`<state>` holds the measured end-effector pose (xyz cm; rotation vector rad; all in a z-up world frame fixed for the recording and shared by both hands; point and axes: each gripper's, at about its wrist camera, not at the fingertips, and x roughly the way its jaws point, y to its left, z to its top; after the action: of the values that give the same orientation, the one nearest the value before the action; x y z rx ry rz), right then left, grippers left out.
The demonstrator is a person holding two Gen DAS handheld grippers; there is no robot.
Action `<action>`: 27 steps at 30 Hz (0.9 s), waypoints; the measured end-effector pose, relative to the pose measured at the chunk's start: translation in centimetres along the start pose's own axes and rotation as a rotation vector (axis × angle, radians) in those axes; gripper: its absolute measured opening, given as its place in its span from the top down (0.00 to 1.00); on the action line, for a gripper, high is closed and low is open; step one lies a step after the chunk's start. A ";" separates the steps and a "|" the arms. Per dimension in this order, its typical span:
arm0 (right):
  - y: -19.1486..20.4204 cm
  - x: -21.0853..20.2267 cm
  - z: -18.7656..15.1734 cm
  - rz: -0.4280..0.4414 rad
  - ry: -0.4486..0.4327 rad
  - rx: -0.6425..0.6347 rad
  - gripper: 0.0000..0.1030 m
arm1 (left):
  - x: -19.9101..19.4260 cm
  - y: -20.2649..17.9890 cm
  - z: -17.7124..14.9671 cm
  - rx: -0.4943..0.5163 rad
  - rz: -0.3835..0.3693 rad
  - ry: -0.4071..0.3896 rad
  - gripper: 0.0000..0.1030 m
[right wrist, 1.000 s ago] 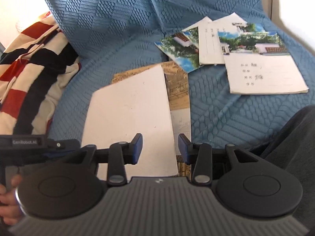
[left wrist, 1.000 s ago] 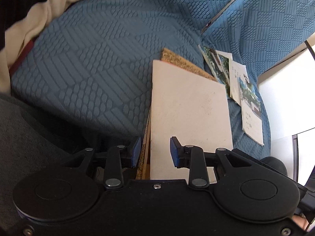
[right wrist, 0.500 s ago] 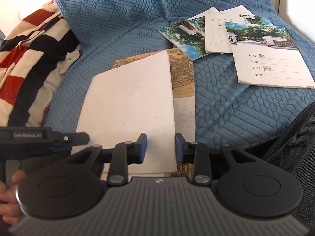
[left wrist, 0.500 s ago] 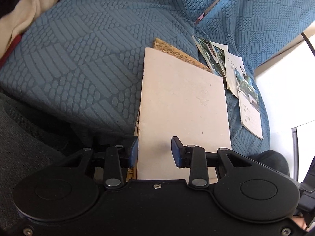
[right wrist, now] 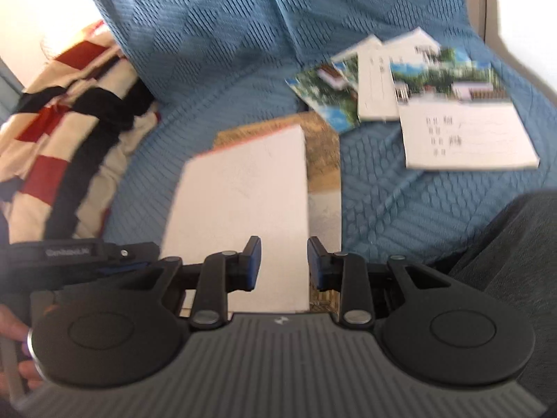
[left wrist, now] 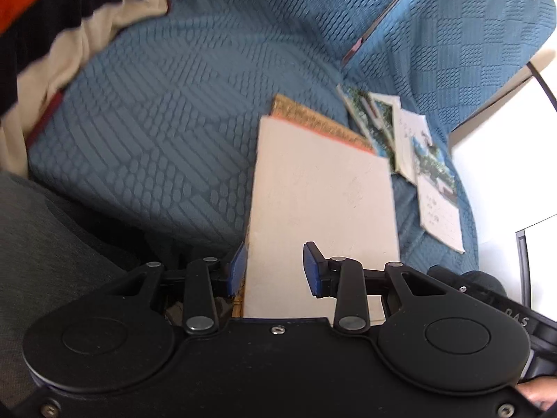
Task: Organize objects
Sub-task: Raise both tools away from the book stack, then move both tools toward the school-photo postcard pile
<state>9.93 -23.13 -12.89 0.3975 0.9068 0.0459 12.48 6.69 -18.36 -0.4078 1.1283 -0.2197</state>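
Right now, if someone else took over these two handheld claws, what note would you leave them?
Left gripper: part open, holding nothing, over the white book's near left edge.
Right gripper: part open, holding nothing, over its near right edge.
Things: the white book lies askew on a brown book on the blue cover. Loose booklets overlap to the right.
Done: two books roughly stacked.
Left: probably square the stack and gather the booklets.

Plain white-backed booklet (left wrist: 323, 209) lies flat atop a tan patterned book (right wrist: 322, 146), edges offset. Several photo-cover notebooks (right wrist: 463, 118) lie fanned, overlapping, just beside the stack. All on blue textured cover (left wrist: 167, 122).
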 end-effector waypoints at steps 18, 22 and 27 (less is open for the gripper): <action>1.5 -6.8 2.5 0.012 -0.198 -0.078 0.67 | -8.4 -8.4 1.6 0.162 -0.036 -0.206 0.68; 1.2 -7.5 2.5 -0.013 -0.219 -0.100 0.67 | -8.8 -9.9 1.4 0.191 -0.043 -0.218 0.68; 0.2 -8.2 2.6 -0.045 -0.238 -0.086 0.67 | -8.9 -11.4 1.3 0.206 -0.056 -0.226 0.68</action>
<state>6.81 -25.43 -5.17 0.2952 0.6759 -0.0037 10.33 -0.12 -5.70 -0.2736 0.8631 -0.3280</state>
